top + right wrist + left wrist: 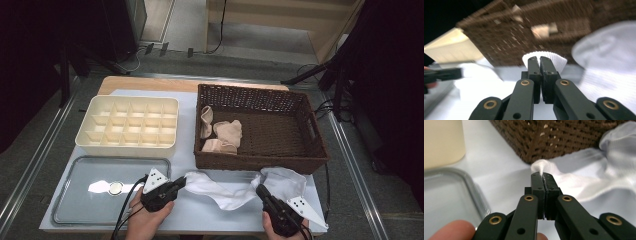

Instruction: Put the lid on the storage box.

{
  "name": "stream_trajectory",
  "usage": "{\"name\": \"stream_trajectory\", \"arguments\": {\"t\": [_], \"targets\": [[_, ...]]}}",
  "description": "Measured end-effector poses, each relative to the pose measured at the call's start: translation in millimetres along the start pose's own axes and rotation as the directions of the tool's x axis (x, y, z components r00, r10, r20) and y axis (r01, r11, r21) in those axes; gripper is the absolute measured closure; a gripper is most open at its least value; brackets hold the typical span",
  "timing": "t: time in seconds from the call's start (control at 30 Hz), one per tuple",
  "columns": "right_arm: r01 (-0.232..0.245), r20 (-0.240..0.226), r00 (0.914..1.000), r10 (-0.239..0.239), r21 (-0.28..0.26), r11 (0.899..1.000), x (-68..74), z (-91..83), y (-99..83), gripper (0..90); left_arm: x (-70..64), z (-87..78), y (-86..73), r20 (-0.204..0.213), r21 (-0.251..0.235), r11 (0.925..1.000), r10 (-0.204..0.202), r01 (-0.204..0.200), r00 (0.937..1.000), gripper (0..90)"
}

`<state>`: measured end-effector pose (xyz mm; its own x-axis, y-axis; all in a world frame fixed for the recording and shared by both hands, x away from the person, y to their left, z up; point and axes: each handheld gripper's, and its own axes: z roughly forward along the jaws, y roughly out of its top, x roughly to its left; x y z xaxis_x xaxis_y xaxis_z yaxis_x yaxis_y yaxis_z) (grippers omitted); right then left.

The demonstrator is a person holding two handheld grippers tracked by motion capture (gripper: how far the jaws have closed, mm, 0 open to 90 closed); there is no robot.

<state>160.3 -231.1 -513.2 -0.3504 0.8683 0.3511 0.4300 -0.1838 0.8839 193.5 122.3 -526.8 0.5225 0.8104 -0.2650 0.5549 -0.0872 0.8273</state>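
A white sock [227, 192] lies stretched along the table's front, just before the brown wicker basket [260, 162]. My left gripper [181, 183] is shut on the sock's left end [541, 167], the fabric poking out past its closed jaws [543, 178]. My right gripper [261, 191] is shut on the ribbed cuff [546, 56] at the sock's right part, with more white cloth [609, 65] bunched to its right. Inside the basket lie several beige socks [222, 134].
A cream divided organiser tray [127, 125] stands at the back left. A clear flat tray [95, 190] lies at the front left, beside my left hand. The basket wall [554, 140] rises close behind both grippers. The table's front edge is just under the hands.
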Motion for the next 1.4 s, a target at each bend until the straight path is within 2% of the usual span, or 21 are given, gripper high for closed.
{"name": "stream_trajectory", "arguments": {"t": [0.07, 0.1, 0.17, 0.23, 0.3, 0.37, 0.43, 0.5, 0.57, 0.6, 0.67, 0.7, 0.8, 0.87, 0.93, 1.0, 1.07, 1.13, 1.17, 1.27, 1.4], "targets": [[-0.025, 0.007, 0.9997, 0.025, 0.054, 0.998, -7.9, 0.5, -3.0, 84.8, -0.5, -3.5, -2.5, 0.021, 0.022, 0.9997, 0.01, -0.011, 0.9997, 89.5], [-0.031, 0.009, 0.9995, 0.031, 0.043, 0.999, -11.1, -1.3, -4.8, 79.6, -0.5, -5.2, -3.8, 0.035, 0.032, 0.9994, 0.011, -0.013, 0.9993, 88.1], [-0.015, 0.048, 0.9987, 0.015, 0.012, 1.0, -14.4, -6.4, -3.3, 71.4, 0.5, -7.3, -5.8, 0.05, 0.031, 0.9995, 0.006, -0.007, 0.9987, 82.4], [-0.016, 0.062, 0.9979, 0.019, -0.036, 0.999, -17.0, -12.6, 1.5, 68.3, 2.7, -7.7, -5.6, 0.054, 0.023, 0.9997, 0.002, -0.003, 0.9986, 75.9], [-0.003, 0.095, 0.9954, 0.009, -0.059, 0.998, -20.3, -15.4, 6.1, 67.6, 5.5, -6.4, -3.7, 0.053, 0.0, 0.9999, -0.015, 0.015, 0.9985, 67.7], [0.037, 0.157, 0.9871, -0.03, -0.043, 0.998, -24.1, -15.3, 8.9, 64.9, 8.5, -4.3, -1.3, 0.052, -0.01, 0.9996, -0.027, 0.027, 0.9983, 63.5], [0.059, 0.209, 0.9767, -0.048, -0.046, 0.997, -30.3, -15.5, 10.9, 61.0, 11.4, -1.8, 0.8, 0.042, -0.014, 0.9993, -0.035, 0.035, 0.9985, 59.7], [0.036, 0.243, 0.9698, -0.021, -0.056, 0.998, -37.7, -17.0, 13.4, 57.9, 13.2, 1.2, 1.5, 0.029, -0.015, 0.9988, -0.047, 0.047, 0.9985, 58.5], [0.028, 0.269, 0.9629, -0.014, -0.049, 0.998, -45.1, -17.8, 14.9, 56.5, 14.8, 4.5, 1.1, 0.034, -0.001, 0.9988, -0.048, 0.049, 0.9982, 57.6], [0.02, 0.259, 0.9658, -0.011, -0.034, 0.999, -47.2, -17.1, 14.8, 57.1, 14.7, 5.9, 0.7, 0.035, 0.006, 0.9987, -0.052, 0.051, 0.998, 57.3], [-0.009, 0.188, 0.9822, 0.004, 0.029, 1.0, -47.5, -13.1, 11.9, 62.1, 13.9, 8.3, 0.1, 0.036, 0.012, 0.9983, -0.057, 0.056, 0.9978, 57.3], [-0.015, 0.156, 0.9878, 0.004, 0.065, 0.998, -44.8, -10.8, 8.9, 62.9, 13.4, 9.2, -0.1, 0.031, 0.015, 0.9984, -0.054, 0.054, 0.998, 57.5], [0.001, 0.103, 0.9945, -0.018, 0.165, 0.986, -31.6, -4.5, -3.2, 64.7, 12.6, 11.1, -0.5, 0.033, 0.027, 0.9984, -0.051, 0.05, 0.9982, 59.1], [0.021, 0.104, 0.9936, -0.044, 0.209, 0.978, -24.2, -0.3, -10.2, 64.5, 12.3, 13.2, -0.8, 0.039, 0.035, 0.9981, -0.052, 0.051, 0.9979, 61.5], [0.056, 0.126, 0.9879, -0.09, 0.249, 0.967, -18.4, 4.2, -14.5, 67.9, 11.7, 14.9, -1.1, 0.043, 0.049, 0.9977, -0.048, 0.046, 0.9979, 65.6], [0.087, 0.116, 0.9859, -0.121, 0.261, 0.962, -13.4, 6.3, -15.2, 76.0, 9.9, 16.1, -0.9, 0.051, 0.062, 0.9972, -0.046, 0.043, 0.9976, 69.8], [0.093, 0.109, 0.9859, -0.127, 0.276, 0.957, -11.0, 7.9, -15.6, 85.2, 7.7, 18.2, -1.4, 0.048, 0.074, 0.9967, -0.036, 0.033, 0.9982, 77.1], [0.097, 0.119, 0.9836, -0.135, 0.281, 0.955, -10.8, 9.8, -14.5, 88.6, 6.5, 19.9, -1.7, 0.056, 0.079, 0.9966, -0.03, 0.025, 0.998, 86.3], [0.11, 0.124, 0.981, -0.149, 0.279, 0.954, -12.1, 11.4, -13.4, 89.0, 6.0, 20.7, -1.6, 0.056, 0.08, 0.9966, -0.023, 0.019, 0.9982, 87.7], [0.129, 0.144, 0.9743, -0.173, 0.27, 0.954, -18.6, 14.9, -9.0, 89.4, 3.7, 21.7, 0.2, 0.049, 0.065, 0.9979, -0.012, 0.009, 0.9987, 88.6], [0.112, 0.175, 0.9717, -0.159, 0.254, 0.961, -29.9, 13.8, -3.9, 89.4, 2.1, 22.6, 2.0, 0.042, 0.042, 0.9991, -0.009, 0.007, 0.9991, 88.6]]}}
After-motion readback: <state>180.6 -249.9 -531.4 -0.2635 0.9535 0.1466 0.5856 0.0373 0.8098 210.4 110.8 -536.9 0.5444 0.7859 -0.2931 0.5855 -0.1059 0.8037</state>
